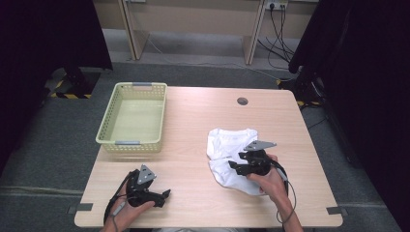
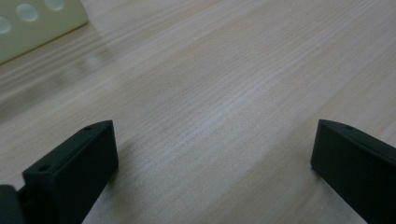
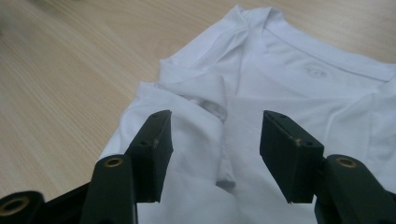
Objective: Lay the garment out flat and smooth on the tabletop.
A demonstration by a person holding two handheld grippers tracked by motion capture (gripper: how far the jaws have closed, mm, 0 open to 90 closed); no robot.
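Right tool [image 1: 235, 163] hovers over the white T-shirt [image 1: 227, 145], its jaws standing apart with a raised fold of cloth between them; the pads press on nothing, and whether the tips brush the fabric I cannot tell. In the right gripper view, that tool [image 3: 215, 140] looks along the T-shirt [image 3: 299, 88] toward its collar, and the fold runs up the gap between the two black jaws. The garment lies crumpled on the right half of the table [image 1: 193, 121], roughly midway between the far and near edges, its collar toward the far edge. The person's right hand [image 1: 270, 181] holds the tool from the near side, over the shirt's near part.

Left tool [image 1: 167, 193] rests near the table's near-left corner, held by the left hand [image 1: 128, 208], its jaws wide apart with only bare wood between them. The left gripper view shows that tool [image 2: 215, 154] low over the table [image 2: 224, 84], with a corner of the basket [image 2: 37, 23] at the upper left.

A pale yellow-green plastic basket [image 1: 109, 125] with a perforated wall stands at the table's far-left corner, well apart from the shirt. A round cable hole [image 1: 242, 101] sits near the far edge.
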